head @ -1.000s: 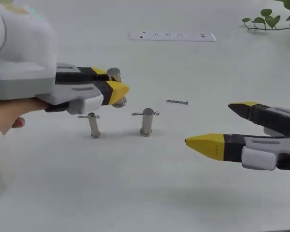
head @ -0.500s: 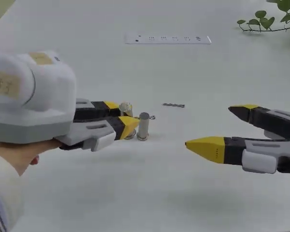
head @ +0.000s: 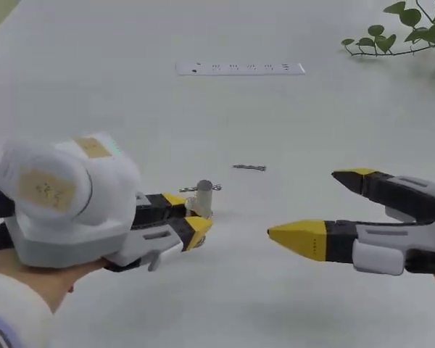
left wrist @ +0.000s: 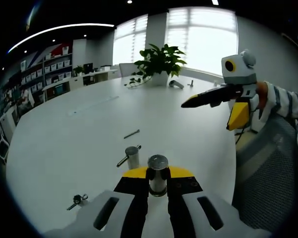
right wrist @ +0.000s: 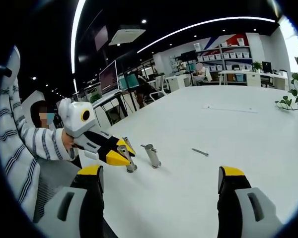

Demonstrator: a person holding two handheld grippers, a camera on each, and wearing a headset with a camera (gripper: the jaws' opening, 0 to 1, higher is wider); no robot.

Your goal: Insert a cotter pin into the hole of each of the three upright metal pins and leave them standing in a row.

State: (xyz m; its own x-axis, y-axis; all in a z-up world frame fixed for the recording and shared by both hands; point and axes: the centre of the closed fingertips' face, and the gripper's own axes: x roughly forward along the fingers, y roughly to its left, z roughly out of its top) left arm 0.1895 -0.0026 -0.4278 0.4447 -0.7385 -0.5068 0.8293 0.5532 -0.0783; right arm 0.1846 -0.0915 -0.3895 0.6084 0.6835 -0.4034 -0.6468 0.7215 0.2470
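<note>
Left hand-held gripper (head: 191,214) is clamped on the bare metal pin (left wrist: 158,173), the one pin with no cotter through its hole. Over the last second we record that it has carried this pin from behind the other two to the near side of the group. Its tips now sit just beside a fitted metal pin (head: 203,196). Some of the apparent shift in the head view is the camera's own, but the change of position relative to the fitted pins is real. Right hand-held gripper (head: 304,204) has not altered: its jaws stand wide apart, empty, and well clear of the work, above the white surface (head: 225,290). We cannot tell whether the held pin rests on the surface or is lifted. The fitted metal pin stands upright with its cotter crosswise near the top. A small object low in the left gripper view, which we take to be the second fitted pin (left wrist: 77,200), is too small to confirm. The loose cotter pin (head: 248,167) lies flat beyond the fitted pin, untouched. In our judgement two of the three insertions are complete. The move presents the last pin for insertion, with the right hand-held gripper free to fetch the cotter. The row will need re-forming afterwards.
</note>
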